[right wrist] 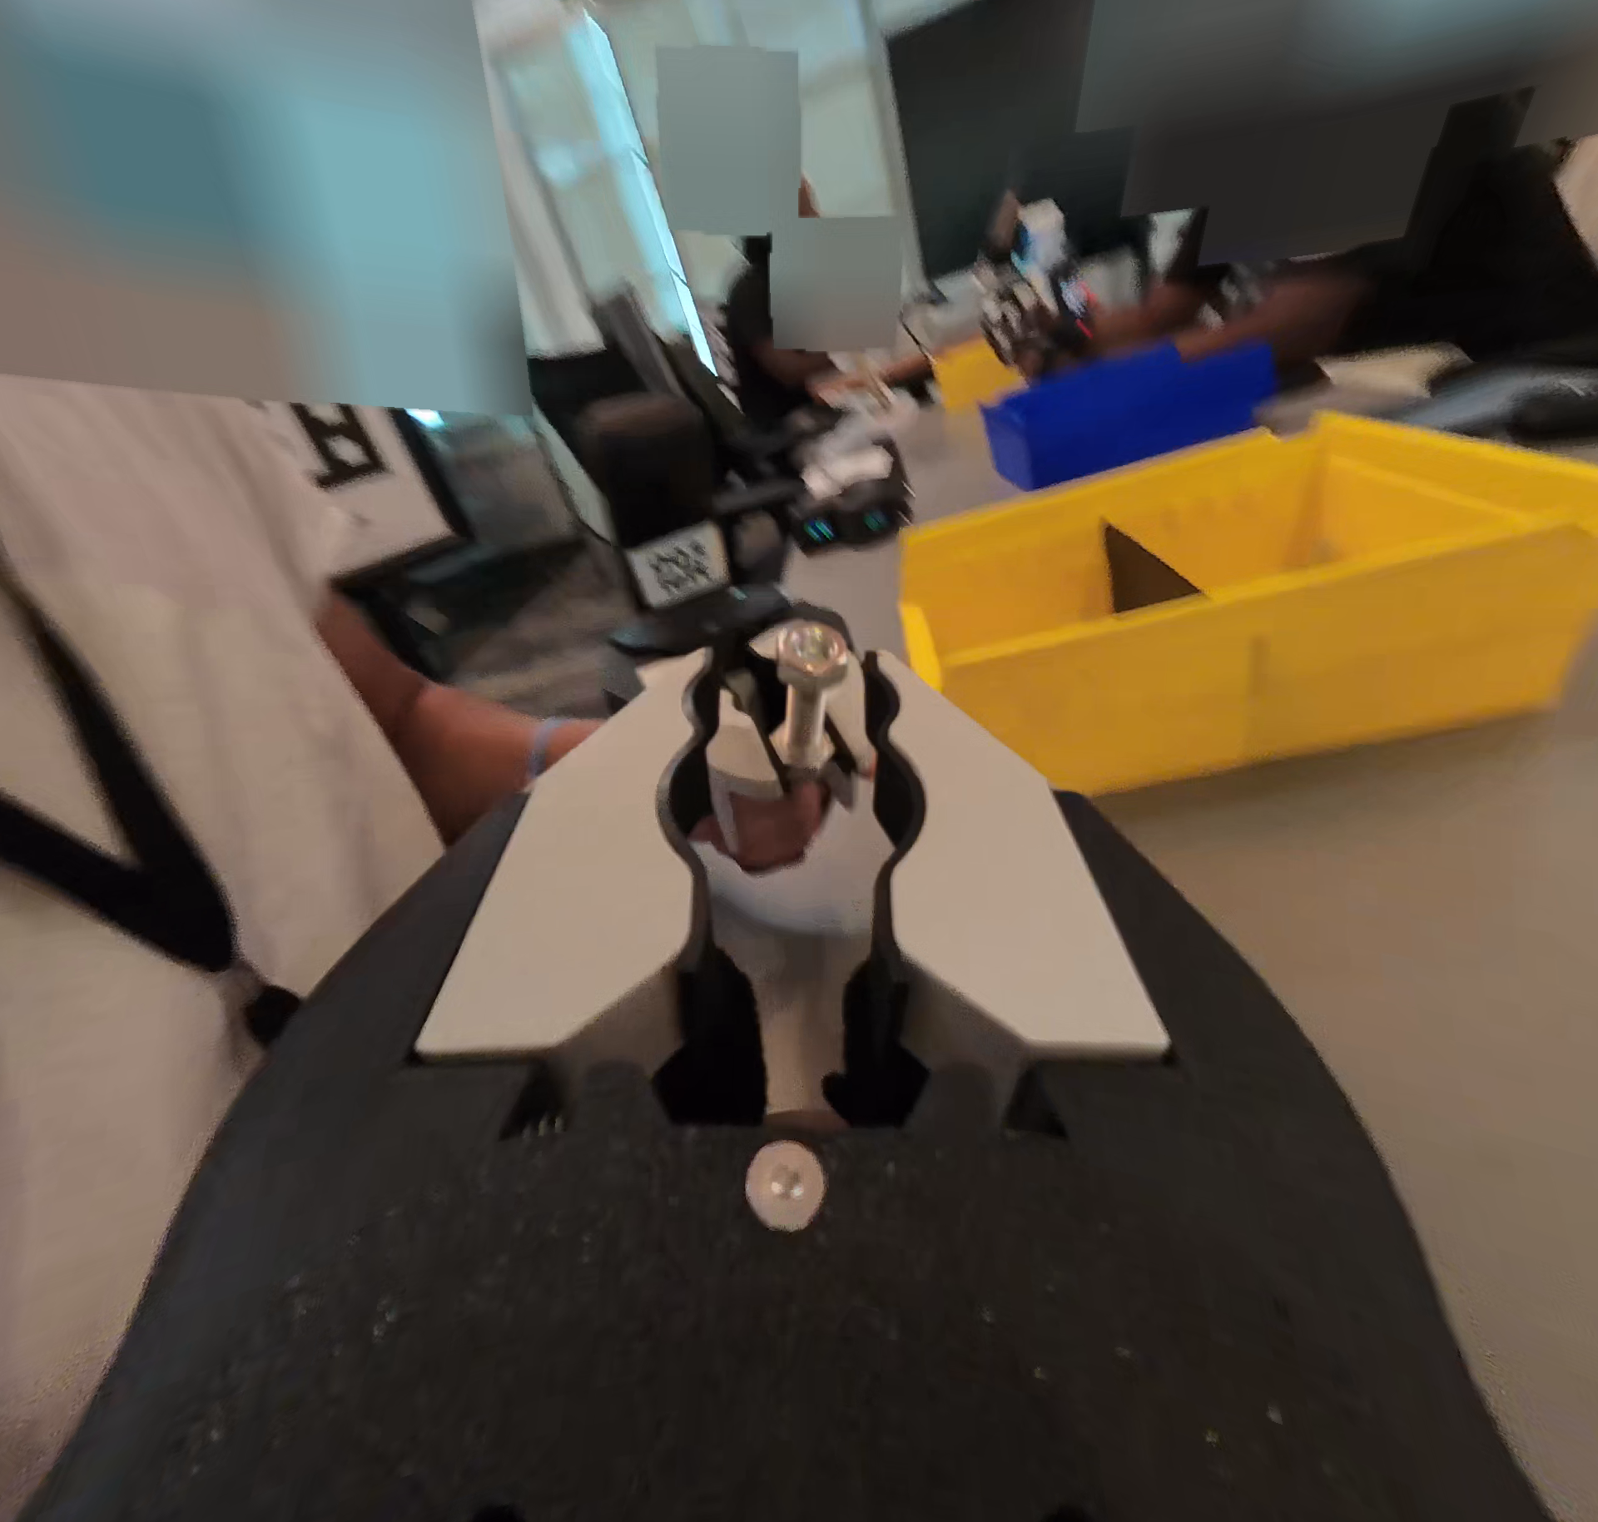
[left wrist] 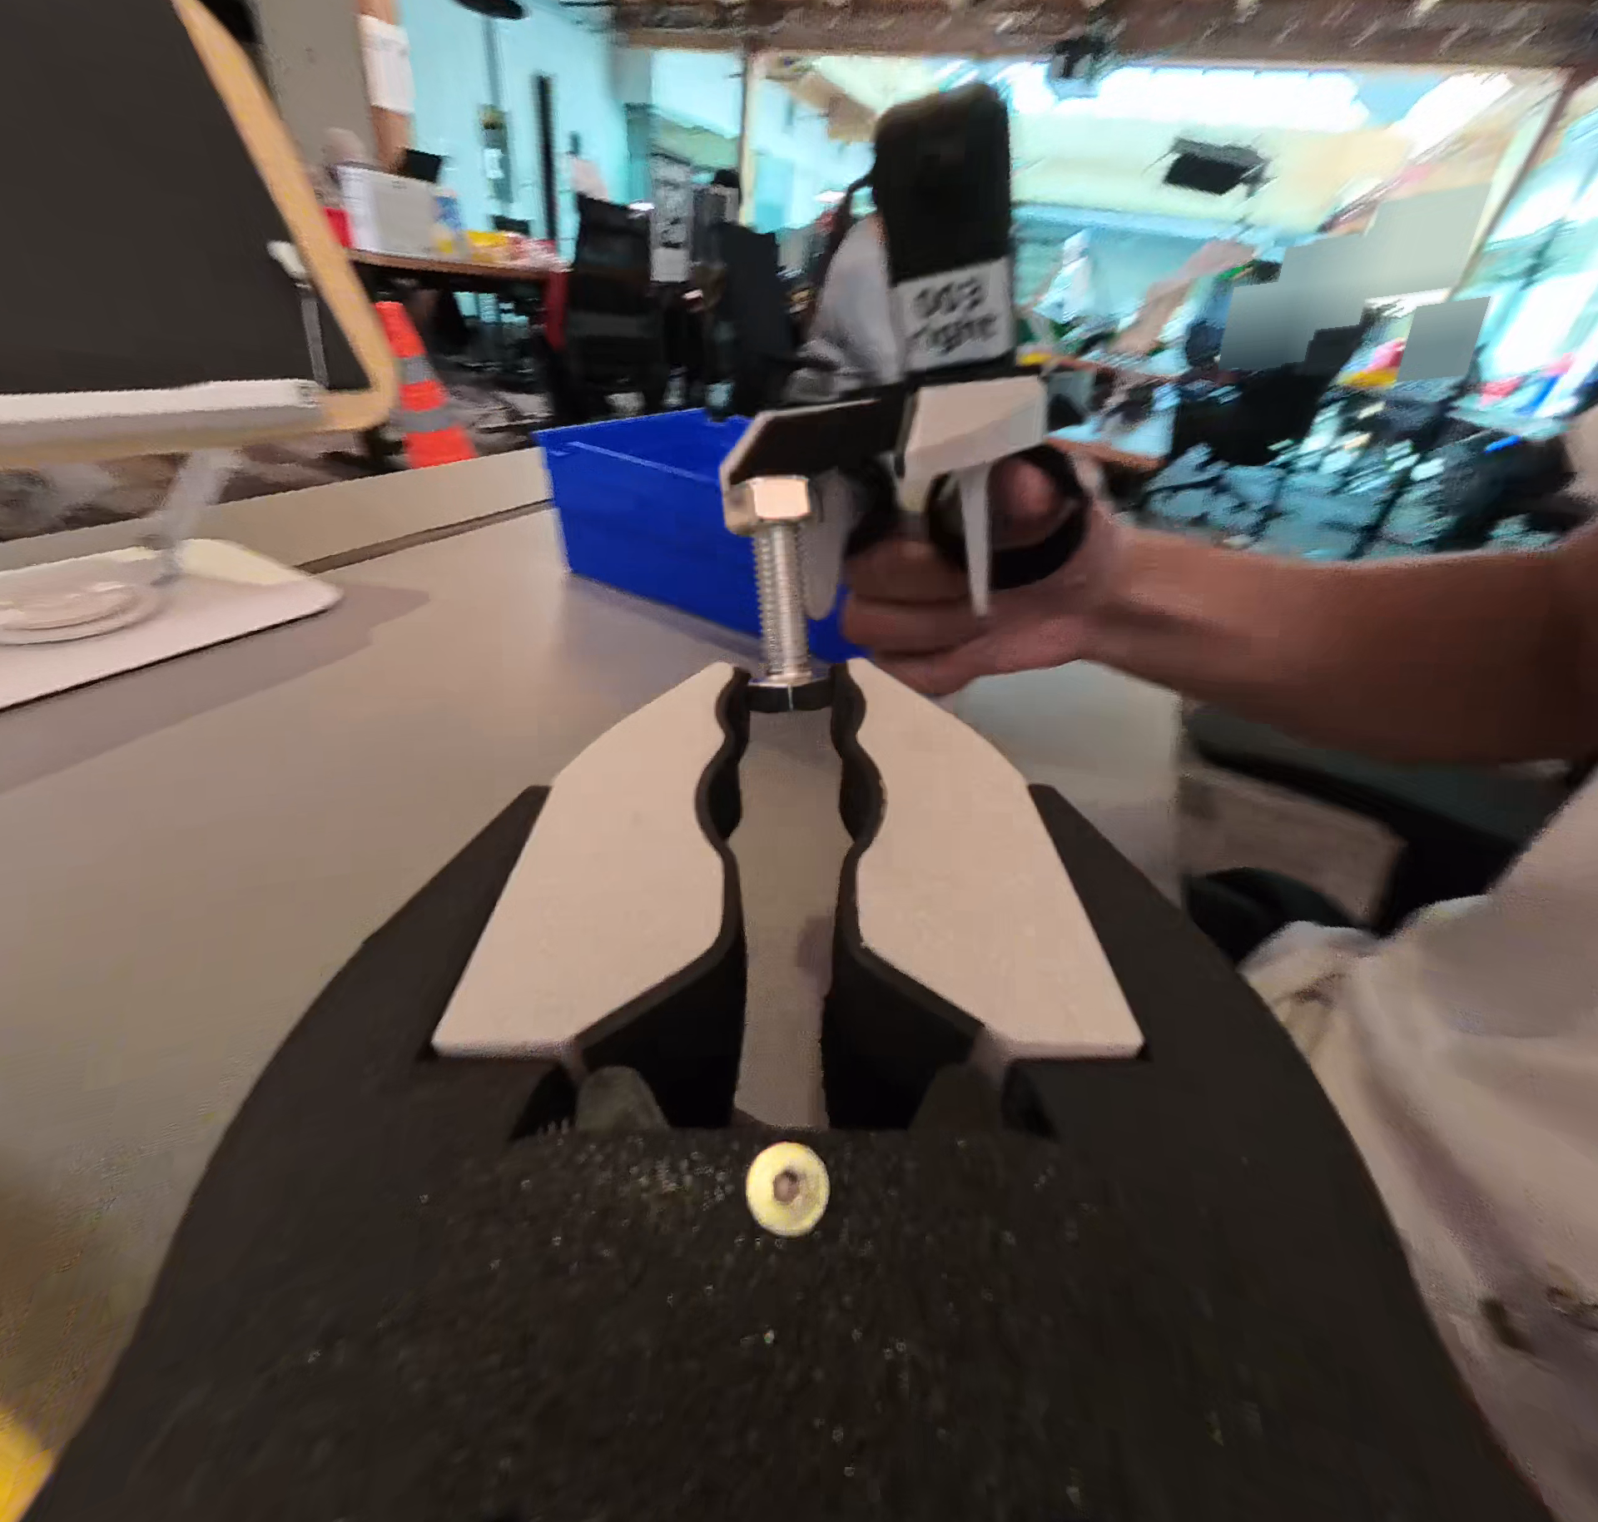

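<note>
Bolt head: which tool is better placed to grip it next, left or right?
Right, probably. The right tool stands open around the bolt head, while the left tool is shut on the black nut at the bolt's lower end.

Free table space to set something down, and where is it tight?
Free: grey table between the white stand base and the blue bin; also the strip in front of the yellow bin. Crowded: around the bolt, where both grippers meet.

Bolt [left wrist: 781, 590] tip hidden inside nut [left wrist: 787, 694]. Blue bin [left wrist: 640, 512] partly hidden behind bolt and hand [left wrist: 968, 607]. Yellow bin [right wrist: 1254, 599] cut off at right edge. Background blurred, too smeared to tell apart.
</note>
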Motion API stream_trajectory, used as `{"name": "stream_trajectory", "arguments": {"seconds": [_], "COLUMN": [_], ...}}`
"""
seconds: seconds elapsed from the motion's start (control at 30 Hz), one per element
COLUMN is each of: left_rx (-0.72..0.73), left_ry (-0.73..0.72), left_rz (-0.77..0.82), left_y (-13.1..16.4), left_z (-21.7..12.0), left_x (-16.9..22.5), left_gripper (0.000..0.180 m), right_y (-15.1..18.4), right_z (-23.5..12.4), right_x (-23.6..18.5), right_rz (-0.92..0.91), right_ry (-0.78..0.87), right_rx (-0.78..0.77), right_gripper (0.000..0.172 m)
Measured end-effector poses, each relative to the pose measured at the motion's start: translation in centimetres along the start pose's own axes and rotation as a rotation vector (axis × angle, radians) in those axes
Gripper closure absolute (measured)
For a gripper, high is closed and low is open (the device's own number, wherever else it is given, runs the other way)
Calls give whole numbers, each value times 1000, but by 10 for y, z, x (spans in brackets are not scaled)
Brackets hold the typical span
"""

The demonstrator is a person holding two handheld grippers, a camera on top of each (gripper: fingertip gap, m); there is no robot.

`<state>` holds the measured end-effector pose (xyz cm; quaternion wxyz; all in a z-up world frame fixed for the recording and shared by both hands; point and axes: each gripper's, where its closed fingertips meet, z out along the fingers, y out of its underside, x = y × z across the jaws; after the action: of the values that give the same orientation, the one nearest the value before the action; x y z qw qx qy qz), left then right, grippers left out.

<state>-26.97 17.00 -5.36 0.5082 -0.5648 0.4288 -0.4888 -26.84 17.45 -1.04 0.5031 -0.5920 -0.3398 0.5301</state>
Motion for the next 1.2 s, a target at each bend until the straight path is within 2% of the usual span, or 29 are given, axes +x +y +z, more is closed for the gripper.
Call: {"name": "stream_trajectory", "arguments": {"seconds": [0.1, 0.2, 0.33, 0.47, 0.6, 0.77, 1.07, 1.2], "left_rx": [64, 118, 145, 147, 142, 107, -53, -77], "left_ry": [155, 297, 372, 378, 363, 277, -98, -143], "left_rz": [-98, -176, -212, -217, -221, -183, 30, 37], "left_y": [-10, -20, -26, -26, -25, -18, 8, 13], "left_z": [-3, -7, -10, -11, -10, -7, 1, 1], "left_x": [18, 36, 46, 46, 43, 30, -15, -21], "left_gripper": [163, 162, 162, 162, 162, 163, 162, 162], "right_y": [-17, -19, -16, -7, -6, 0, 20, 22], "right_z": [-4, -1, 6, 15, 16, 19, 25, 26], "right_x": [-14, -24, -39, -40, -40, -25, 22, 29], "right_rz": [51, 45, 77, 77, 79, 81, -6, 2], "right_ry": [-213, -383, -599, -637, -646, -502, 122, 316], "right_rx": [122, 130, 99, 36, 27, -7, -184, -197], "right_gripper": [139, 140, 141, 141, 155, 155, 154, 154]}}
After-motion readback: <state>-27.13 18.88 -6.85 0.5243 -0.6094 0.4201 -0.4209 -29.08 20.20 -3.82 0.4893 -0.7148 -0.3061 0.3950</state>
